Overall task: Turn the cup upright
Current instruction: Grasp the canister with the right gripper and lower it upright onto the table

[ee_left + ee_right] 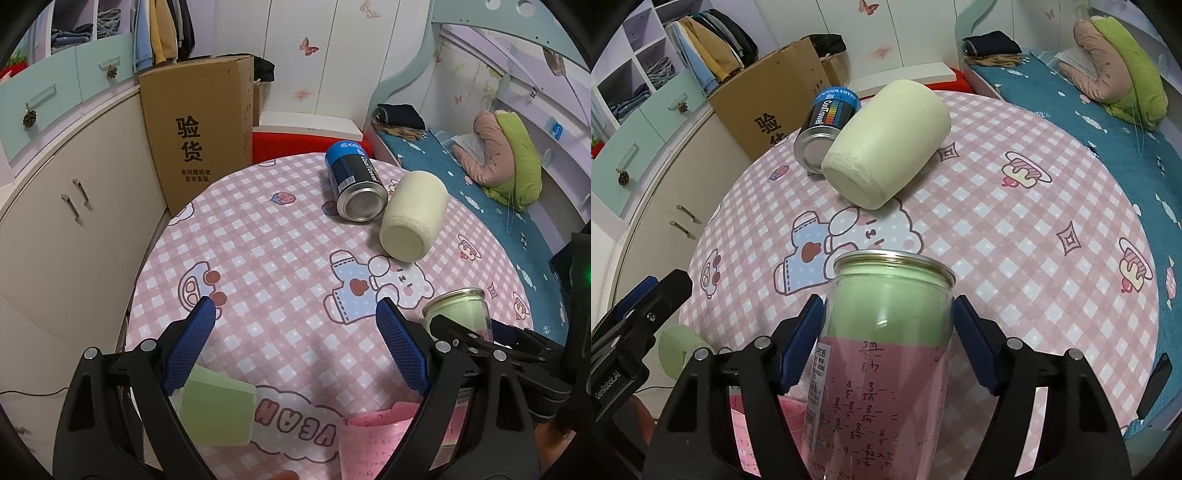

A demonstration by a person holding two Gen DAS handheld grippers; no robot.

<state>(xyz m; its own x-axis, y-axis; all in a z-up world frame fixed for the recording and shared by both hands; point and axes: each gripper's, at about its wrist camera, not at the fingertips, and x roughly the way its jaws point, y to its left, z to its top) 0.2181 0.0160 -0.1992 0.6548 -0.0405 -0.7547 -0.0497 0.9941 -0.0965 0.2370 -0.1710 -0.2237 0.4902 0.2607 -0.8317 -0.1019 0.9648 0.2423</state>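
Only the right wrist view is showing the right gripper [888,328] straddling, jaws barely apart from it, the clear cup [882,354], whose long axis is running up the frame, metal-rimmed end toward the center; the left gripper [295,317] is gaping wide, empty, over the tabletop [266,258].

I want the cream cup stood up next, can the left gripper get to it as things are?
Probably yes. The left gripper is open and holds nothing, and bare tablecloth lies between it and the cream cup. The blue can beside the cup crowds one side.
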